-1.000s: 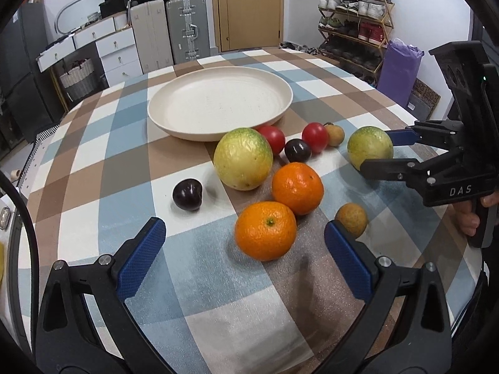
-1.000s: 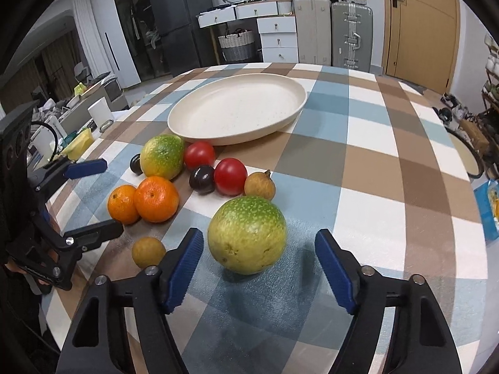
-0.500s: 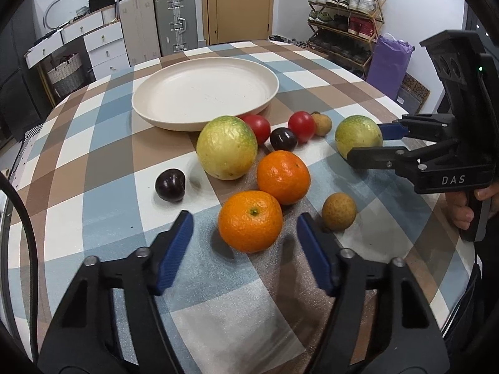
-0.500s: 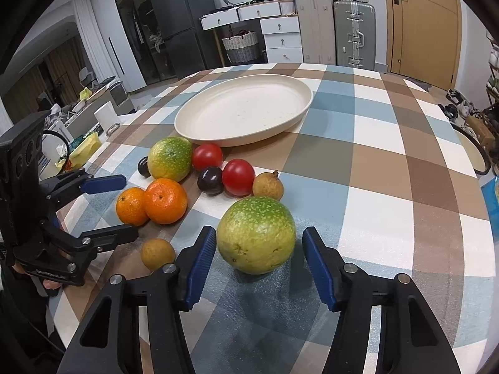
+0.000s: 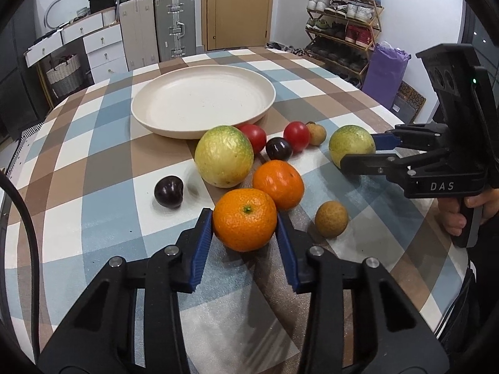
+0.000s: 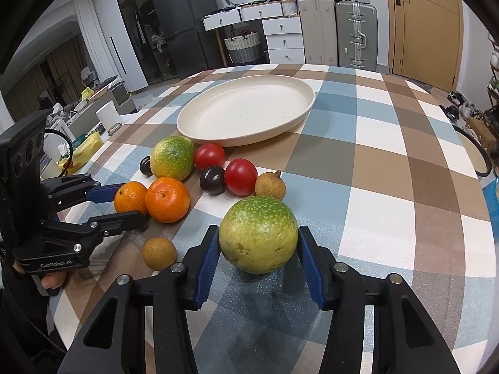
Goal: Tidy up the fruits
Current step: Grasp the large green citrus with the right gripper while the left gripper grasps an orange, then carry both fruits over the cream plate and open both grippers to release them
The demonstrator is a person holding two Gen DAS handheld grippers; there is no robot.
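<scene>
My left gripper [image 5: 243, 215] is closing, and its blue pads touch both sides of the nearest orange [image 5: 245, 219], which rests on the checked tablecloth. A second orange [image 5: 278, 184] sits just behind it. My right gripper [image 6: 258, 230] is also closing around a green fruit [image 6: 258, 233] on the cloth. Its left pad is at the skin, and a thin gap shows at the right pad. A cream plate [image 5: 174, 126] lies beyond the fruit, with nothing on it. A bigger yellow-green fruit [image 5: 224, 155], two tomatoes [image 5: 296, 135], two dark plums [image 5: 169, 191] and small brown fruits [image 5: 331, 219] lie loose.
The round table's edge [image 5: 436, 286] runs close on the right. A person's hand [image 5: 461, 215] holds the right gripper's handle. Suitcases, drawers, a door and a shoe rack stand beyond the table.
Both pairs of jaws have narrowed from wide apart to the sides of their fruit. The hands and all the fruit have kept their places.
</scene>
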